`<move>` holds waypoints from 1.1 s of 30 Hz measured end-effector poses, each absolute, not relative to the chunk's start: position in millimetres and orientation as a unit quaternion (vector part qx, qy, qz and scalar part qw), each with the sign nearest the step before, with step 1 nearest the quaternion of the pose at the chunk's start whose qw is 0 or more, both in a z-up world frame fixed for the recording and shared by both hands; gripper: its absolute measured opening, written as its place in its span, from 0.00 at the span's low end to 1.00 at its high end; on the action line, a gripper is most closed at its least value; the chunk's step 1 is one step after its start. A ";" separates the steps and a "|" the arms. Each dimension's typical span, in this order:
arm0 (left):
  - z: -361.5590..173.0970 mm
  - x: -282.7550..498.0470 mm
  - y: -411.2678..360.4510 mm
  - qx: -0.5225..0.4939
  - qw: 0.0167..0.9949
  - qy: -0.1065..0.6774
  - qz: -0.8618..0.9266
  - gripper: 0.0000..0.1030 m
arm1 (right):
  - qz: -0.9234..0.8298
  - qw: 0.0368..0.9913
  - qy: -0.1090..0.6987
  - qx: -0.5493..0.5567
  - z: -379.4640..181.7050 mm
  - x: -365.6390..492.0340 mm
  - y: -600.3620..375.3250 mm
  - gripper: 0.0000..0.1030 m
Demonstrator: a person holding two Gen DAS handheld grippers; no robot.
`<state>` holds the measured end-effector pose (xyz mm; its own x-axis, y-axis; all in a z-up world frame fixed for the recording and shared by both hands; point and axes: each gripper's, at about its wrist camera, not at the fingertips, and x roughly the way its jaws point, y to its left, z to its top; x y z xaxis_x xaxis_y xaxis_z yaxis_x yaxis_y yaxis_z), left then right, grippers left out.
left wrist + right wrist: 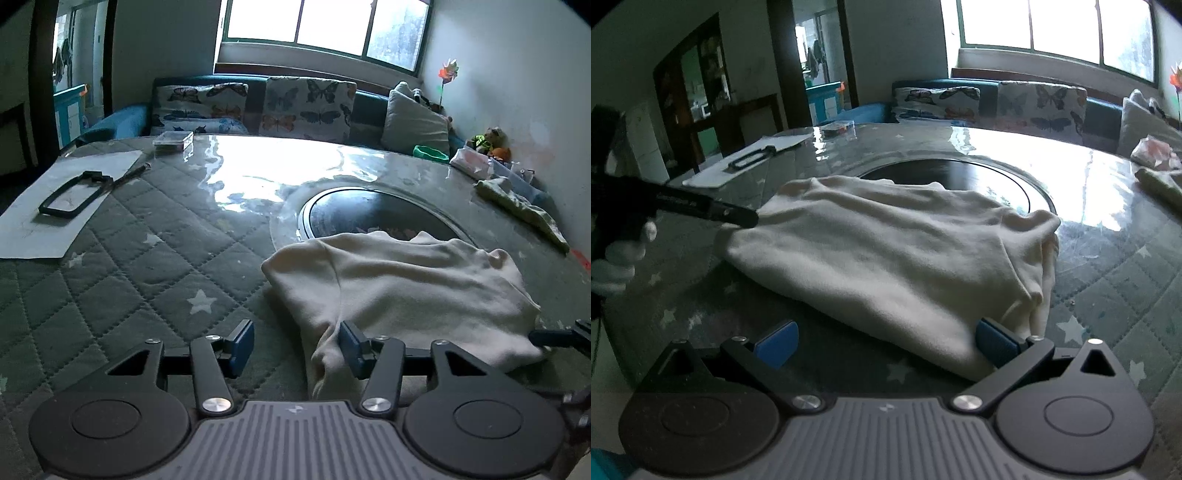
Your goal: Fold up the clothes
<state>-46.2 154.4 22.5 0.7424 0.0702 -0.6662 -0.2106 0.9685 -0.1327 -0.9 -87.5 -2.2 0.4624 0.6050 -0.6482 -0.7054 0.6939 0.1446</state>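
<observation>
Two grippers are sitting low at the near edge of a cream garment [399,288] that is lying bunched in layers on the quilted table cover [122,288], its far edge draping over the dark round inset [376,214] in the middle of the table. I am worrying that a pinch here will take only the top layer, or snag the cover beneath, so the fold drags crooked; the cloth is thick and lumpy at the corners. My left gripper [295,347] is standing wide open, its right pad touching a puckered corner of the garment, nothing clamped. My right gripper [886,341] is also gaping wide, the garment's near hem lying between its pads and brushing the right one, and it is gripping nothing yet.
</observation>
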 end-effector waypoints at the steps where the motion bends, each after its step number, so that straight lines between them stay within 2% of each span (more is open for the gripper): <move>1: 22.9 -48.0 153.7 -0.098 0.928 0.351 0.075 0.54 | 0.385 0.852 0.349 -0.063 -0.1 0.5 -88.6 1.00; 8: 20.0 -52.9 152.9 -0.094 0.926 0.356 0.083 0.63 | 0.378 0.851 0.361 -0.047 4.6 7.9 -84.0 1.00; 10: 24.2 -56.3 151.5 -0.090 0.930 0.347 0.084 0.68 | 0.374 0.852 0.364 -0.046 4.4 8.0 -82.1 1.00; 14: 33.9 -63.7 142.5 -0.067 0.939 0.326 0.089 0.85 | 0.369 0.856 0.360 -0.046 10.1 5.0 -80.8 1.00; 21: 46.6 -77.8 127.2 -0.057 0.948 0.300 0.091 1.00 | 0.324 0.873 0.357 -0.073 17.1 -1.2 -77.4 1.00; 33: 53.4 -93.1 118.1 -0.063 0.950 0.284 0.112 1.00 | 0.301 0.886 0.345 -0.072 22.3 -18.4 -81.8 1.00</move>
<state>-93.1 118.1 53.4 0.8130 0.1773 -0.5545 -0.2485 0.9671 -0.0550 -18.4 -81.8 22.3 0.5802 0.4837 -0.6553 -0.5835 0.8082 0.0800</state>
